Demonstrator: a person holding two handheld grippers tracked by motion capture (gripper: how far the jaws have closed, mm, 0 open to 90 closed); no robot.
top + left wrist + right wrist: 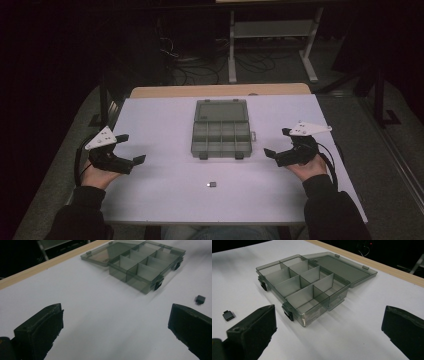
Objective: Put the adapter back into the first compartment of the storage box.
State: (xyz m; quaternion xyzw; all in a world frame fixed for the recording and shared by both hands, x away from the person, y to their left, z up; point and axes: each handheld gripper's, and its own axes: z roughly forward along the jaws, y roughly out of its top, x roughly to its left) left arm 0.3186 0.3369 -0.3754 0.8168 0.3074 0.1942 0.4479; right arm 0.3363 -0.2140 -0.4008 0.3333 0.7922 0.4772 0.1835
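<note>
Lying at the frame's centre on the white counter (160,185), the open box (220,130) sits between the left gripper (131,149) and right gripper (278,142), both spread wide and empty. Below it lies a small black piece (212,184).

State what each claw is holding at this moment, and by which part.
Nothing is held. The left claw and right claw are both open and empty, apart from the open box and the small black piece on the table.
</note>
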